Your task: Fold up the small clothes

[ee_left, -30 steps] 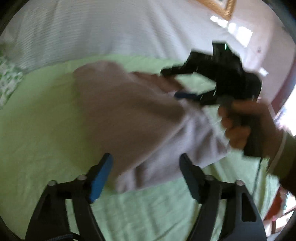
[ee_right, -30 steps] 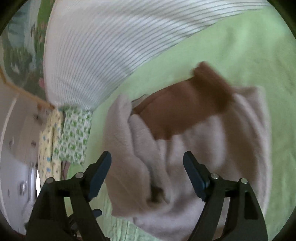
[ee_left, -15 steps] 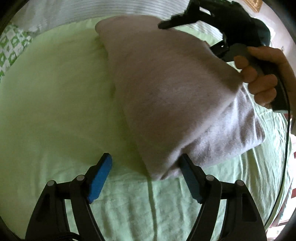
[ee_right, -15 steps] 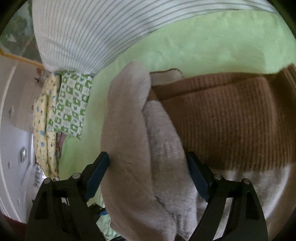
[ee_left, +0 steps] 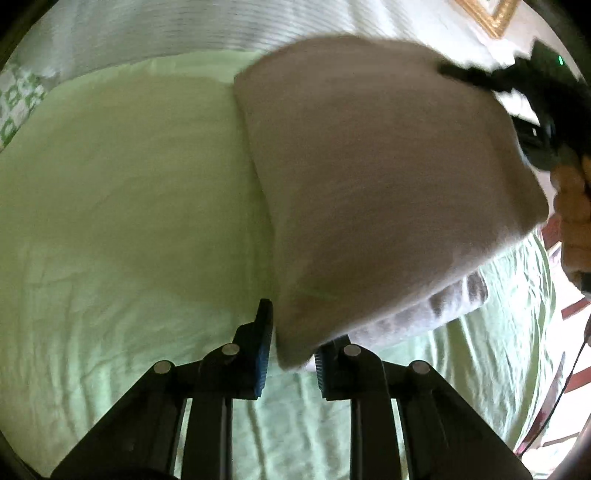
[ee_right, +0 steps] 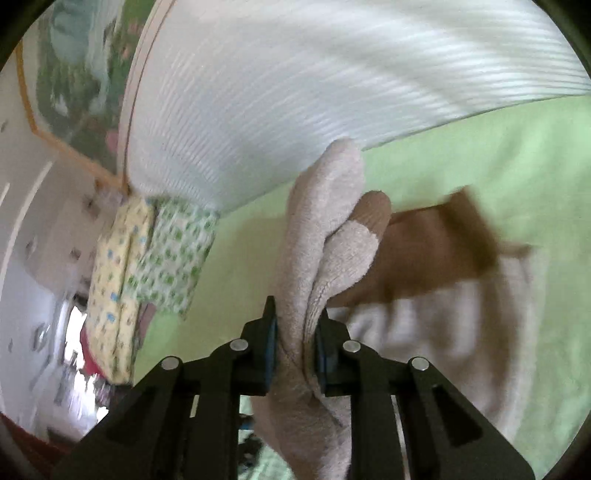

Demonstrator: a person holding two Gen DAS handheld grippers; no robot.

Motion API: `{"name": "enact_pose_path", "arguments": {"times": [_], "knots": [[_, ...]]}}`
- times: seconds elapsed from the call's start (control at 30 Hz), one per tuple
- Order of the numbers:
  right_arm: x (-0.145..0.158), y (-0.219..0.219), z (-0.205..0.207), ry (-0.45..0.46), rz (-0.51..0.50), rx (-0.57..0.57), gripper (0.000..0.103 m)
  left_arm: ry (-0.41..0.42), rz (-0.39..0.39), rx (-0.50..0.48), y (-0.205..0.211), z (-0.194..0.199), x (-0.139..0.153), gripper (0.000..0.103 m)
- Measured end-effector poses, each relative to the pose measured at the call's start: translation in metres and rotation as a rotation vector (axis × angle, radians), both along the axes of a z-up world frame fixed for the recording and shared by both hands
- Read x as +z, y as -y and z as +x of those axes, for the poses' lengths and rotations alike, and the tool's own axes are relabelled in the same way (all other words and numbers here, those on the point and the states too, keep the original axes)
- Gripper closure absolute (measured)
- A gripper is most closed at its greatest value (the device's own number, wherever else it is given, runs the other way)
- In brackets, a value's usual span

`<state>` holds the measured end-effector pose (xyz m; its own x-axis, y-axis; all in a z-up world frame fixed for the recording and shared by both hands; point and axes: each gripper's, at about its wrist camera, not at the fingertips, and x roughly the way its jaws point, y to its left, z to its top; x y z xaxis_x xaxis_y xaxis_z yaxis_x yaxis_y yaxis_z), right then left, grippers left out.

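Left wrist view: the left tool (ee_left: 290, 341) has its blue-padded fingers (ee_left: 263, 350) drawn narrow around the near corner of a folded, soft beige-grey fleece garment (ee_left: 376, 177). The garment bulges up from the pale green bed sheet (ee_left: 122, 206) and fills the right half of the view. At the garment's far right edge the black right tool (ee_left: 532, 96) meets the cloth, with the person's hand (ee_left: 572, 214) on its handle; whether that tool grips cannot be told from here. A white striped pillow (ee_left: 155, 33) lies along the far side of the bed.

Right wrist view: the right tool (ee_right: 295, 345) is clamped tight on a bunched fold of the same beige-grey garment (ee_right: 325, 229), which rises between the fingers. A brown ribbed knit part (ee_right: 436, 254) shows just right of the fold, blurred. The rest of the garment spreads over the green sheet (ee_right: 480, 158). The white striped pillow (ee_right: 295, 81) lies behind, and green-and-yellow patterned cloths (ee_right: 147, 258) sit at the left.
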<state>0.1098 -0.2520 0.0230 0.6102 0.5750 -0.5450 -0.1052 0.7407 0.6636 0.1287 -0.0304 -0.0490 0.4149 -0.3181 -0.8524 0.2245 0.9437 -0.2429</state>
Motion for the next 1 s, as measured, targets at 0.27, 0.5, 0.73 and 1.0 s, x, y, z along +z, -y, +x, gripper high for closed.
{"name": "enact_pose_path", "arguments": {"times": [0.27, 0.5, 0.73, 1.0], "knots": [[-0.080, 0.044, -0.021, -0.178, -0.146, -0.140, 0.085, -0.039, 0.036, -0.043, 0.043, 0.005, -0.012, 0.083], [-0.068, 0.048, -0.020, -0.121, -0.201, -0.171, 0.085, -0.048, 0.051, -0.066, 0.049, 0.005, -0.008, 0.083], [-0.101, 0.043, -0.009, -0.226, -0.212, -0.163, 0.074, -0.069, 0.059, -0.058, 0.057, 0.008, -0.017, 0.083], [-0.097, 0.053, -0.082, -0.212, -0.127, -0.230, 0.051, -0.080, 0.016, -0.011, 0.037, 0.009, -0.008, 0.080]]}}
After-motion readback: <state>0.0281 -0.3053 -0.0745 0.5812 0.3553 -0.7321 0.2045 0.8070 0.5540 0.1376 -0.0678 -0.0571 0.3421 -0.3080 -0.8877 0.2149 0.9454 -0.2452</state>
